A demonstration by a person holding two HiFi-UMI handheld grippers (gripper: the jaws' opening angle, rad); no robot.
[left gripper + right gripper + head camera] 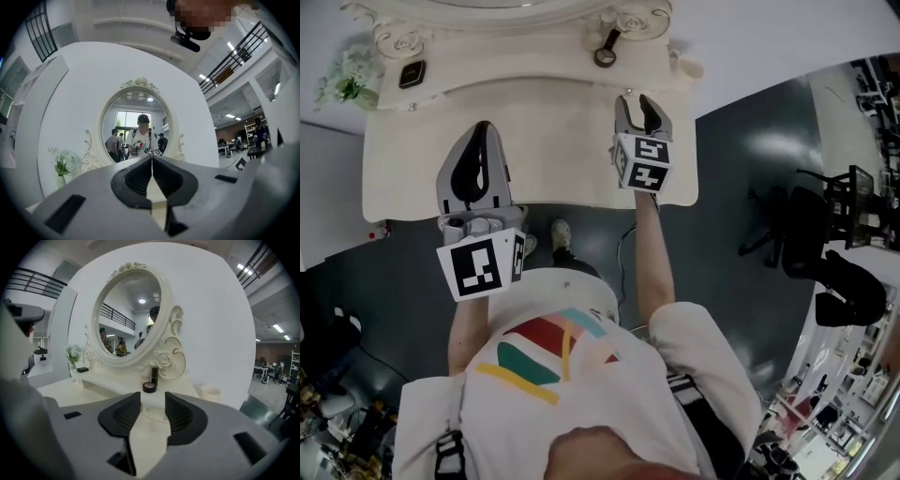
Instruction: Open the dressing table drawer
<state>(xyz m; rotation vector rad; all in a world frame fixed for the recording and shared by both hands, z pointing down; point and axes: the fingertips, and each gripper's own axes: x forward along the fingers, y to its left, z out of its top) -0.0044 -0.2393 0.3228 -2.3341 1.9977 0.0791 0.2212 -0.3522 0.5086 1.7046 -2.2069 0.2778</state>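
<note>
The cream dressing table [544,141] lies below me, and its top hides the drawer front in the head view. My left gripper [483,127] hovers over the left half of the top, jaws together and nothing between them. In the left gripper view, that left gripper [151,157] points level at the oval mirror [136,124]. My right gripper [637,98] is over the right half of the top with a clear gap between its fingers. The right gripper [152,394] in its own view is open and empty, tilted down toward the tabletop [93,392].
On the raised back shelf stand a vase of flowers [342,80], a small black box [412,73], an open compact [149,386] with a black tube [154,373], and a cream cup [209,392]. A black office chair [806,234] is on the floor at the right.
</note>
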